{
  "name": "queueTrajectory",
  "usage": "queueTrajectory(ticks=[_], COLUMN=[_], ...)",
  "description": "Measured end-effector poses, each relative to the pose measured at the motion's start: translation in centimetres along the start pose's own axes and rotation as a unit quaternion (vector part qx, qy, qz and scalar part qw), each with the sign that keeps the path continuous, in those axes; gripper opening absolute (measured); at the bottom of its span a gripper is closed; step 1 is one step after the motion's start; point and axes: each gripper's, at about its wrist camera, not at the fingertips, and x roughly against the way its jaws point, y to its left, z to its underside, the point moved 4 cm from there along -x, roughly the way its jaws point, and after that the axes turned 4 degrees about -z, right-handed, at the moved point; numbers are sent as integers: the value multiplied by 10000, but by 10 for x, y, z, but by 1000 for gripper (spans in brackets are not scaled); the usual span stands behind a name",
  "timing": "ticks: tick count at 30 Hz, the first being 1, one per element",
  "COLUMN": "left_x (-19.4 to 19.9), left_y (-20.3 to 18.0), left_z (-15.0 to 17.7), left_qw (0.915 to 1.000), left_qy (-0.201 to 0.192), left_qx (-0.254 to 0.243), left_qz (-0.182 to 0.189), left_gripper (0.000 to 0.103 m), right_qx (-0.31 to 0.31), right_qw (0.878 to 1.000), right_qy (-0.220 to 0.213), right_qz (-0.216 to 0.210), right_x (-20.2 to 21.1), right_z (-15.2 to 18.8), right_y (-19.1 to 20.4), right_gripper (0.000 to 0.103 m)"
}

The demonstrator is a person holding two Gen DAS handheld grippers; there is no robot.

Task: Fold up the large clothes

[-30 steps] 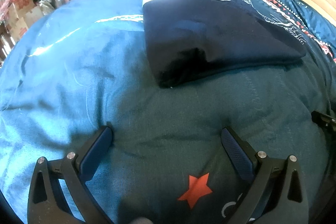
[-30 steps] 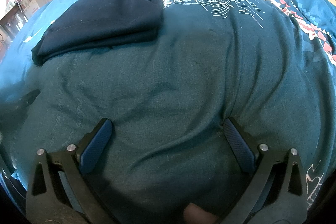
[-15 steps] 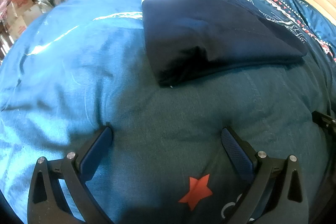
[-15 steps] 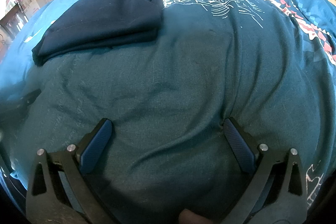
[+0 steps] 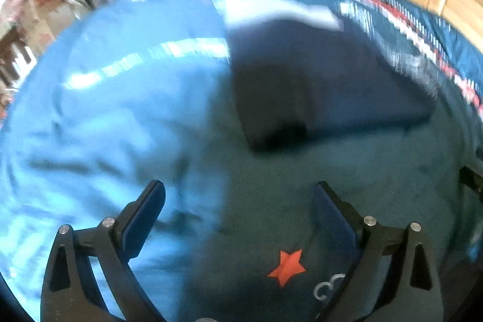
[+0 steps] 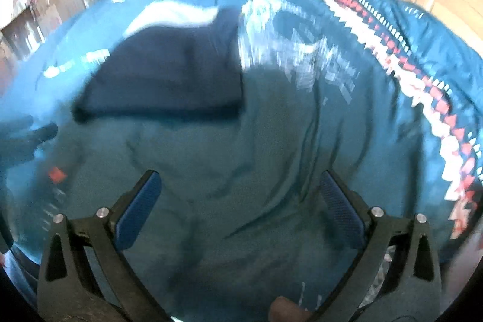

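tools: left tool (image 5: 238, 201) and right tool (image 6: 240, 192) spread, empty over bed (image 5: 105, 110); folded garment (image 5: 317, 86) needs edges squared.

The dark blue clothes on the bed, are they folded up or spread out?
Folded. The navy garment lies as a compact stacked block with layered edges on the bedspread.

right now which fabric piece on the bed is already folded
The dark navy garment lying on the bedspread: a compact folded rectangle with stacked edges; the teal cloth in front lies spread and wrinkled.

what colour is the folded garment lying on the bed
Dark navy blue; the folded garment shows best in the right wrist view.
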Motion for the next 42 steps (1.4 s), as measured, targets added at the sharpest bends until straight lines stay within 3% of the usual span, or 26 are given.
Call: queueTrajectory(ticks=[5,6,9,12,16,27,42], left_x=[110,146,213,265,292,296,281], left_y=[9,10,13,12,11,25,6], left_z=[-56,-69,-90,-98,-99,-79,-79], left_qw=[9922,9860,9704,9600,9554,9609,9684], left_qy=[-1243,-1661,-2402,-2746,-2855,-2695,-2431], left_qx=[112,143,224,400,513,586,423], left_qz=[-60,-31,84,366,546,239,349], left_gripper=[103,103,103,103,103,103,103], right_qx=[116,182,391,437,450,250,208], right_qw=[9969,9957,9908,9892,9885,9897,9916], right_qy=[-768,-899,-1289,-1388,-1418,-1403,-1274], right_qz=[-137,-143,-162,-198,-271,-120,-122], right_x=[76,89,129,149,164,174,171], right_z=[-52,-57,-81,-98,-104,-91,-84], right_y=[23,28,48,63,79,77,76], right_gripper=[103,103,103,103,103,103,103])
